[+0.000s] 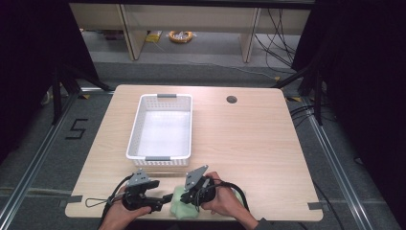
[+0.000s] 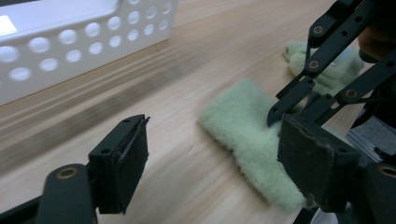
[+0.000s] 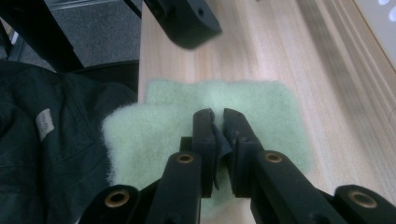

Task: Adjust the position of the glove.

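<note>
A pale green fluffy cloth (image 1: 184,211) lies folded at the table's near edge, between my two grippers. In the right gripper view the right gripper (image 3: 217,116) points down onto the middle of the cloth (image 3: 271,116). Its jaws stand almost together with a thin slit and nothing visible between them. In the left gripper view the left gripper (image 2: 215,140) is open wide, low over the wood. The cloth's (image 2: 243,126) near end lies just inside its right pad (image 2: 313,168). The right gripper (image 2: 275,114) touches the cloth just beyond.
A white perforated basket (image 1: 135,129) stands empty on the table (image 1: 249,139) just beyond the grippers, its wall (image 2: 84,46) close to the left one. A person's dark clothing (image 3: 56,140) is at the table's near edge. A round cable hole (image 1: 231,99) sits at the back right.
</note>
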